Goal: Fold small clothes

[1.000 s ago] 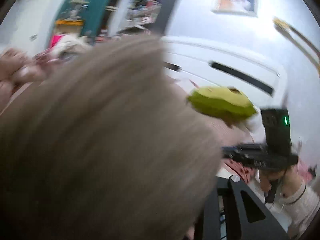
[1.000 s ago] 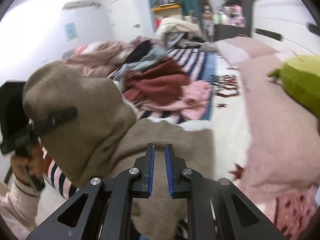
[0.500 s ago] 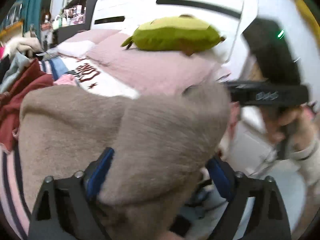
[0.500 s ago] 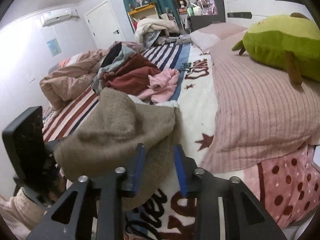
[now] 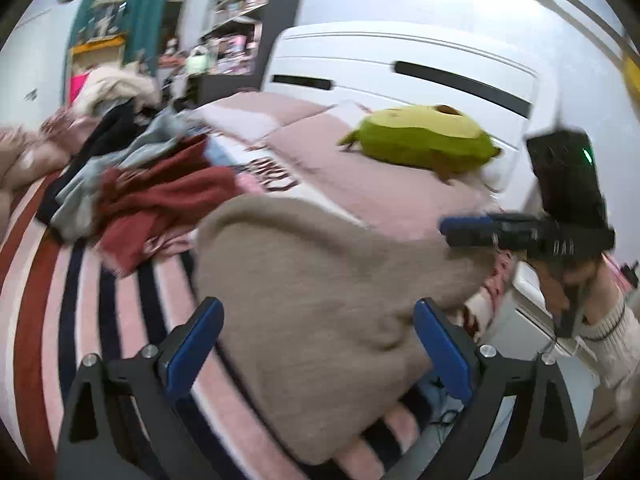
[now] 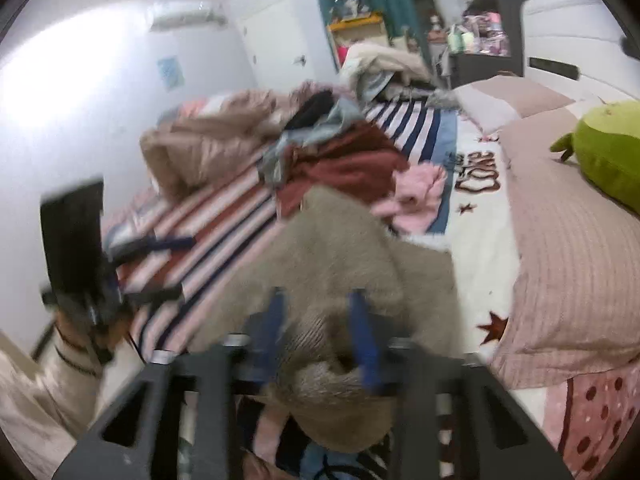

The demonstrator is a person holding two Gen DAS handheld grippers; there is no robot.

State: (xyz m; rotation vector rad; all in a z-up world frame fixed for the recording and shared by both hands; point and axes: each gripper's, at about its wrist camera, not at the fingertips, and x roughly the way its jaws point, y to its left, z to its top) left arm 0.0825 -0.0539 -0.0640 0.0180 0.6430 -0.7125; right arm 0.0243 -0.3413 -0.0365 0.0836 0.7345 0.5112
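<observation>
The left tool has just spread its jaws wide, letting go of the beige garment lying between them on the bed, while the right tool, just closing, pinches its near fold, so one fold looks laid.

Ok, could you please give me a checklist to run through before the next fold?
1. Left claw released: ok; jaws just opened wide, brown knit lies between them, unpinched.
2. Right claw gripping: cannot tell; jaws just closing, knit between them, blurred.
3. Knit lying flat: not ok, humped.
4. Striped blanket beside knit bare: ok.
5. Green plush apart from knit: ok.
</observation>
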